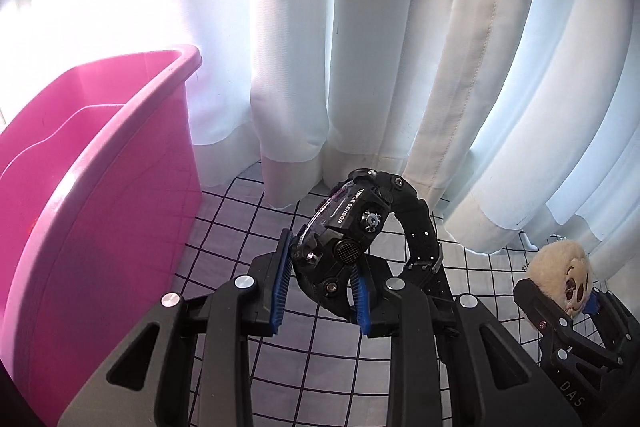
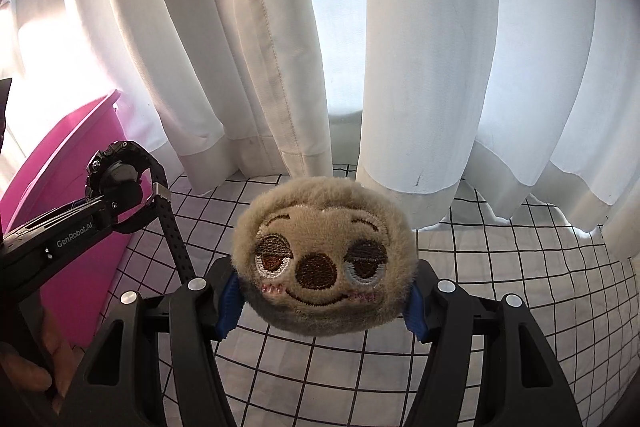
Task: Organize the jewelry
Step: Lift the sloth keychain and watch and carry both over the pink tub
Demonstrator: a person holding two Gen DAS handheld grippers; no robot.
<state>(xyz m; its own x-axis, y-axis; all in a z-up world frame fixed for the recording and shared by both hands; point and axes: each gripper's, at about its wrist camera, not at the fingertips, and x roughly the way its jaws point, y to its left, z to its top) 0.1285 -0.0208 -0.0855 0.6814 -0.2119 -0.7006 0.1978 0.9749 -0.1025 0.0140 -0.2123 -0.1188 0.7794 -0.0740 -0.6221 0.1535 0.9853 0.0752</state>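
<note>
Jaws clamped on watch (image 1: 344, 239) and plush (image 2: 324, 259); watch dial hidden.

A home room: white curtains (image 2: 280, 67) hang down to a grid-patterned cloth (image 2: 500, 287).

Glossy plastic bin (image 1: 120, 163), fuzzy plush charm (image 2: 324, 259), matt watch (image 1: 352, 227).

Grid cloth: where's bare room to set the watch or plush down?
Bare grid cloth lies open between the curtain hem and both grippers, widest to the plush's right. The narrow strip beside the pink bin is tight. The left gripper holds the watch; the right gripper holds the plush.
</note>
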